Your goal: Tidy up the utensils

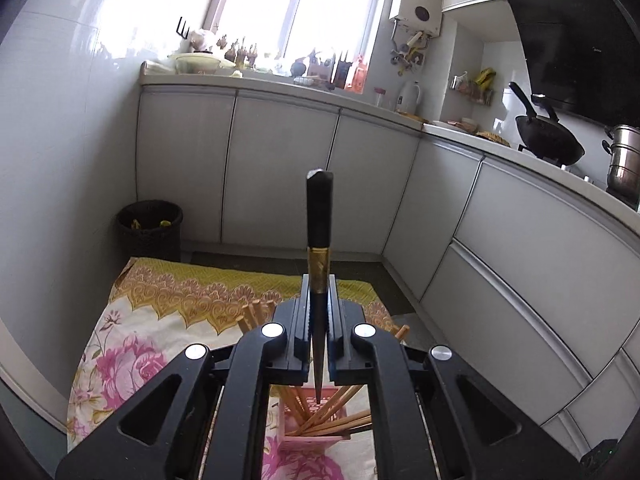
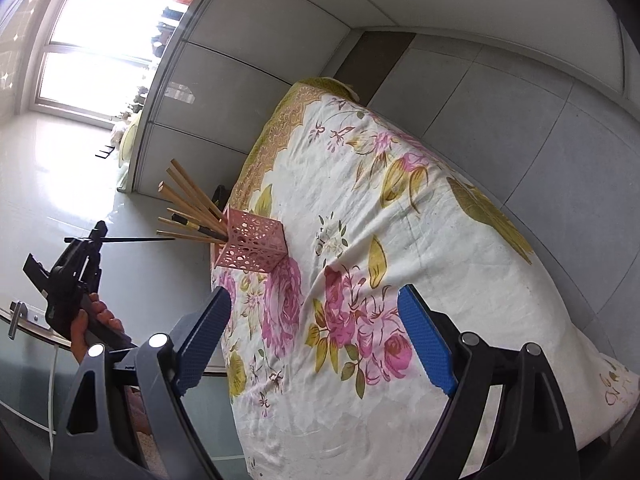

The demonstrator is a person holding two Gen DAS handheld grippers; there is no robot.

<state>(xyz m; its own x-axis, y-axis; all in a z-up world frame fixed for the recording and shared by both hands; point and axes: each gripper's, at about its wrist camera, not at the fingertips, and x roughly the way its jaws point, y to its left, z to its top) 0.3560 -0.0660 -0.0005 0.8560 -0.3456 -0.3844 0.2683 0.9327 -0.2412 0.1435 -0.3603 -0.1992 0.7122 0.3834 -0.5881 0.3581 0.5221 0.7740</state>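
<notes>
Black with a gold band, a chopstick [image 1: 319, 280] stands pinched upright between the pressed-together pads of the left hand-held gripper [image 1: 319, 320], thin tip pointing down over the pink perforated holder [image 2: 252, 246]; that holder sits near the edge of the floral cloth [image 2: 420, 220] covering the table, wooden chopsticks [image 2: 188, 200] fanning out of it; the right hand-held gripper [image 2: 316, 344] hangs spread wide above the cloth, its blue pads [image 2: 426, 340] clasping nothing; a hand [image 2: 90, 326] grips the left tool.
</notes>
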